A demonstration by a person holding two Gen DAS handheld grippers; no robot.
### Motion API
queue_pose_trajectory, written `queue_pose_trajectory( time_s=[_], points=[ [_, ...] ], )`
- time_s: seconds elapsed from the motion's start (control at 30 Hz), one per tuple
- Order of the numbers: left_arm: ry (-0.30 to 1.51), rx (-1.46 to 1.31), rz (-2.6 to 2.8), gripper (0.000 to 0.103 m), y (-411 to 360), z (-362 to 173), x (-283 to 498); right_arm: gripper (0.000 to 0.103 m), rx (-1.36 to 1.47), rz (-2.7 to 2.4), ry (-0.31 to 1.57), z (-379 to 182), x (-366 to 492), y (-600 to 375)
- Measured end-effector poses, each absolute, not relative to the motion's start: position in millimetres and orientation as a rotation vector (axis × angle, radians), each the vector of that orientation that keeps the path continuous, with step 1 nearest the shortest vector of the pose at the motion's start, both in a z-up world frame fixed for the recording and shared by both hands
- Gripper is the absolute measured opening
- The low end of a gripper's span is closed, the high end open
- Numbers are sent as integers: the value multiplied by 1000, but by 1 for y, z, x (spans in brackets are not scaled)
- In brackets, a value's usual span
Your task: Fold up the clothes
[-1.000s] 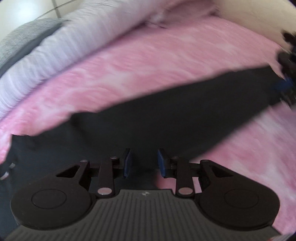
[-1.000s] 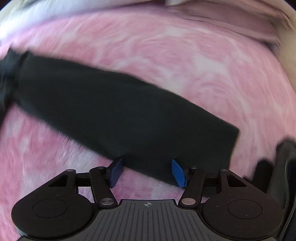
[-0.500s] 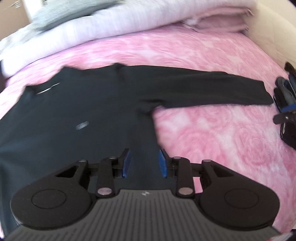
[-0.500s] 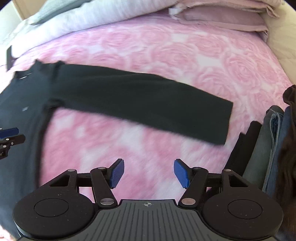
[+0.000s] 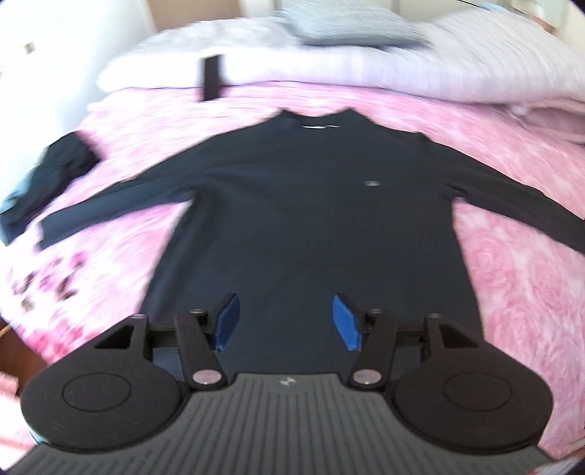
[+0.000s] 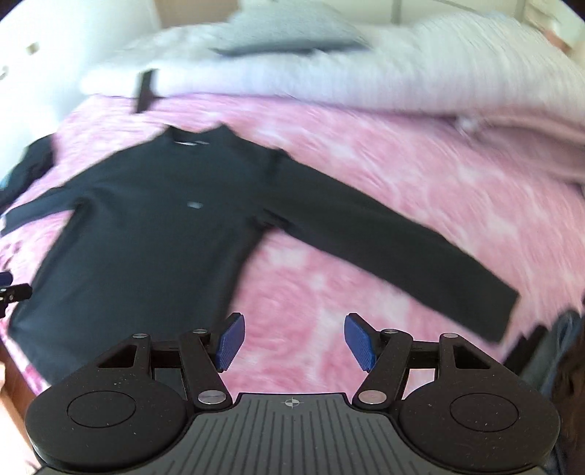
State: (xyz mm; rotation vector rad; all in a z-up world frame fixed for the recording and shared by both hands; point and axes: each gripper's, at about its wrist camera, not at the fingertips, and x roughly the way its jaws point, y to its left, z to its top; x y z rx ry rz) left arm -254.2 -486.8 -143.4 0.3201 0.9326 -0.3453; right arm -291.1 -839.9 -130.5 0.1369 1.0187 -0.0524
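A black long-sleeved shirt (image 5: 310, 204) lies flat on the pink bed cover (image 5: 519, 285), collar far from me, both sleeves spread out sideways. My left gripper (image 5: 285, 321) hovers above the shirt's lower hem; its jaws are opening and nothing is between the blue pads. In the right wrist view the same shirt (image 6: 146, 226) lies to the left, its right sleeve (image 6: 402, 255) stretching toward the right. My right gripper (image 6: 294, 341) hangs open over bare pink cover beside the shirt's body, holding nothing. The left gripper's tip (image 6: 11, 288) shows at the left edge.
A white duvet (image 5: 402, 69) and a grey pillow (image 5: 351, 25) are piled along the far side of the bed. A dark garment (image 5: 47, 175) lies at the left edge, a black strip (image 5: 212, 76) near the duvet. Folded dark clothes (image 6: 555, 347) sit at the right.
Both grippers have risen and drawn back from the shirt, so the whole garment now shows. The left jaws have spread wider and turned to face the shirt squarely; the right stays open.
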Motion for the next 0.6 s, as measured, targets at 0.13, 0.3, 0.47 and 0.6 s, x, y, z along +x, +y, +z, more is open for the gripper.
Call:
queue_pose_trajectory(
  time_s=[0.13, 0.3, 0.47, 0.6],
  points=[
    [914, 303, -228, 65, -445, -110, -303, 65, 125, 27, 988, -120, -300, -816],
    [903, 328, -155, 69, -406, -89, -336, 65, 156, 49, 961, -99, -328, -802],
    [901, 337, -101, 69, -371, -84, -335, 65, 165, 48, 1009, -99, -345, -793],
    [884, 356, -120, 69, -343, -93, -317, 65, 164, 37, 1026, -109, -351, -780]
  ],
)
